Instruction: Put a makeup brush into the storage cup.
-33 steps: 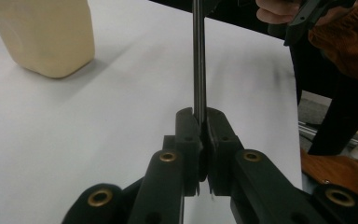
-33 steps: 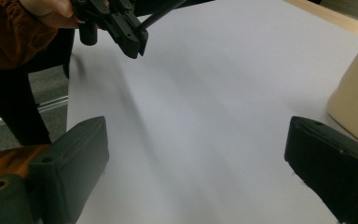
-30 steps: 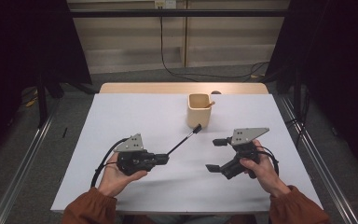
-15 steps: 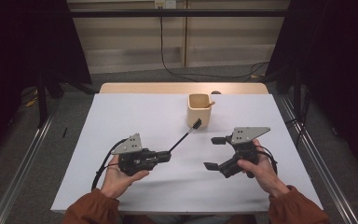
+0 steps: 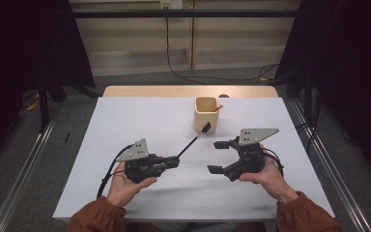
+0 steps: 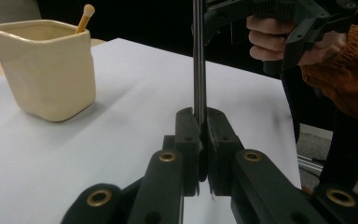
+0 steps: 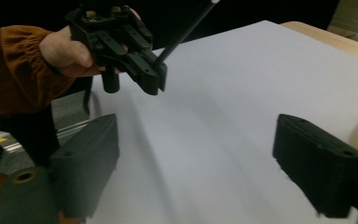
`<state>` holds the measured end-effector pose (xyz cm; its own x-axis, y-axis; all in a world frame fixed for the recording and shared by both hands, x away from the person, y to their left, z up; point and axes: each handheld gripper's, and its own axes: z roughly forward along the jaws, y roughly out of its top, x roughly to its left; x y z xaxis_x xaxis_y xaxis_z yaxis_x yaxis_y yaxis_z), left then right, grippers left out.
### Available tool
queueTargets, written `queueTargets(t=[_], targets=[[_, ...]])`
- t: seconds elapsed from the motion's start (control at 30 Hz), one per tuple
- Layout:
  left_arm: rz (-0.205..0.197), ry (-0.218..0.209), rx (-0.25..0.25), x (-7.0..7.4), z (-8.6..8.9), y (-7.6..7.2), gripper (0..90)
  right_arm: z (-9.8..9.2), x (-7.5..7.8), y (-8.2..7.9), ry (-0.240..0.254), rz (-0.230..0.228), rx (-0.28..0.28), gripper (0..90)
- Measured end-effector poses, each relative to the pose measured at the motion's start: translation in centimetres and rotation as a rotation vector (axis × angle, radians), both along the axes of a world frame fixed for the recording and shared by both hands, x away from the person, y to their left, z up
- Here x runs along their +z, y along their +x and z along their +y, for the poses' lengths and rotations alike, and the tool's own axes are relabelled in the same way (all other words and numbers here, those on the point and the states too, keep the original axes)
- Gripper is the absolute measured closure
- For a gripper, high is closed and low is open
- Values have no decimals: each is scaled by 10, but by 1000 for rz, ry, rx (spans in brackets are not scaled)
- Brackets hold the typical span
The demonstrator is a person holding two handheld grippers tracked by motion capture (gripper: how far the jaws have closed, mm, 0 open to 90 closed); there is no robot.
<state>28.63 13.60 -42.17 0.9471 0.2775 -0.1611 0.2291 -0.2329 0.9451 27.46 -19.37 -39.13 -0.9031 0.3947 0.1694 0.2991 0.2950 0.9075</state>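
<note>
Holding a thin black stick (image 5: 192, 141) tight in my left claw (image 5: 175, 161) – its tip near the cup (image 5: 206, 114); my right claw (image 5: 218, 157) has been closing but gapes wide, nothing inside.

The surface (image 5: 125, 125) is a rectangular table with a white sheet over nearly all of it; along the far edge a strip of bare light wood (image 5: 149, 91) shows beyond the sheet. A cream cup (image 5: 206, 114) with rounded corners stands directly on the sheet, right of the middle and close to the far edge, well apart from the near edge and from both side edges. A thin wooden stick (image 5: 217, 108) with a rounded end leans in the cup, its tip over the rim on the right. The cup throws a soft shadow on the sheet.
</note>
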Motion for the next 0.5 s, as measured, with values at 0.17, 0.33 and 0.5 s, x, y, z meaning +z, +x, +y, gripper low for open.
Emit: queueTargets(t=[0.17,0.33,0.5], targets=[[-4,6,-15,0,-4,-2,851,7,1,0,-1,-7,29,209],[-10,1,-20,1,-6,-3,851,9,4,0,22,-43,5,249],[-15,7,-25,1,-8,-4,851,10,7,1,52,-58,-6,309]])
